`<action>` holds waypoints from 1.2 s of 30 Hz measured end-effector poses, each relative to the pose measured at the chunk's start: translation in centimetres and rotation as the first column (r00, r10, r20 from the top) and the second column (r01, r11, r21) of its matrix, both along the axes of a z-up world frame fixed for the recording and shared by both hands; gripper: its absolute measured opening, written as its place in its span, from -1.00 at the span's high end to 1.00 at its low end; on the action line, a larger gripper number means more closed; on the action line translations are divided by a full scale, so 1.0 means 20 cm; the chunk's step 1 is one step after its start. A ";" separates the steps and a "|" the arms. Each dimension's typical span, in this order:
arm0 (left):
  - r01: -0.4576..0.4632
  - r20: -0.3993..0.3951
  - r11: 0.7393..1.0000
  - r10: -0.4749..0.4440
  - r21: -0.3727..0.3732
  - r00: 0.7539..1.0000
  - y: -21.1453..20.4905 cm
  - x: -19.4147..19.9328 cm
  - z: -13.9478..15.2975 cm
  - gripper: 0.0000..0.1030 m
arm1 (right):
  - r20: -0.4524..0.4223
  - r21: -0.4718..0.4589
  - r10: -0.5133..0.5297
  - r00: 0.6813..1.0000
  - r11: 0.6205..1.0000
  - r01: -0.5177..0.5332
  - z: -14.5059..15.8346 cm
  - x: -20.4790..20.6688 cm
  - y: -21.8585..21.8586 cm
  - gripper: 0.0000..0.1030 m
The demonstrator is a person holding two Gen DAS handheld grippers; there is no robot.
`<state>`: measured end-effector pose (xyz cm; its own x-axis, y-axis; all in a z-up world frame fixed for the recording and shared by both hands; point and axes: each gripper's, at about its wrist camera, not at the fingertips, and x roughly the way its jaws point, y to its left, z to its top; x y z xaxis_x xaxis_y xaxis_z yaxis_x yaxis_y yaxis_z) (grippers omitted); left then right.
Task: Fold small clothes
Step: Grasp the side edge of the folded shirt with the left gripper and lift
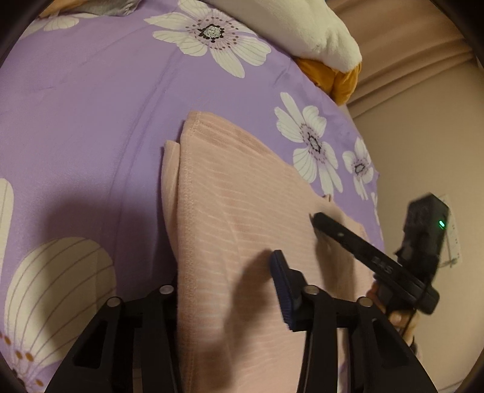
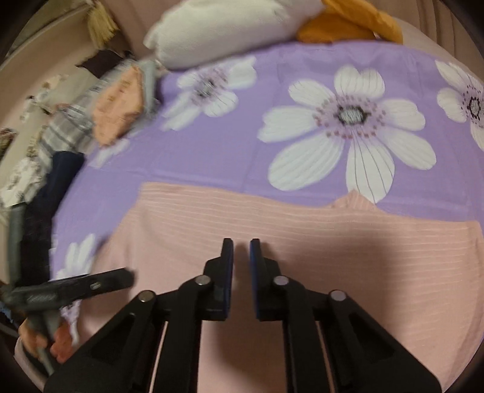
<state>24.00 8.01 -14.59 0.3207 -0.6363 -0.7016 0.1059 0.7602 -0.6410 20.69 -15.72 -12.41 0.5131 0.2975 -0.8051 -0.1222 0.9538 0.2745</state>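
Left wrist: left tongs [image 1: 227, 290] wide, straddling pink garment [image 1: 242, 211] edge | right tongs [image 2: 241, 251] narrowly parted, empty

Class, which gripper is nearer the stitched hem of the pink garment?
Left. The left gripper straddles the stitched hem, with its jaws open on either side of that edge. The right gripper hovers over the opposite side of the pink garment, away from the hem.

Home bedroom, purple floral bedsheet [image 2: 211, 145], white pillow [image 2: 217, 27], curtains [image 1: 408, 45]
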 end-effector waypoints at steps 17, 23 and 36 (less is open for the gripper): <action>-0.008 0.033 0.990 0.004 0.139 0.999 -0.04 -0.03 0.06 0.67 | 0.009 -0.005 0.107 0.994 0.994 -0.107 0.07 -0.42 0.04 0.79; -0.017 0.036 0.986 0.011 0.166 0.999 -0.07 -0.03 0.09 0.67 | -0.029 0.028 0.149 0.988 0.989 -0.148 0.01 -0.59 0.07 0.79; -0.024 0.086 0.976 0.005 0.219 0.996 -0.14 -0.08 0.21 0.81 | -0.034 0.091 0.163 0.986 0.983 -0.159 -0.02 -0.68 0.05 0.75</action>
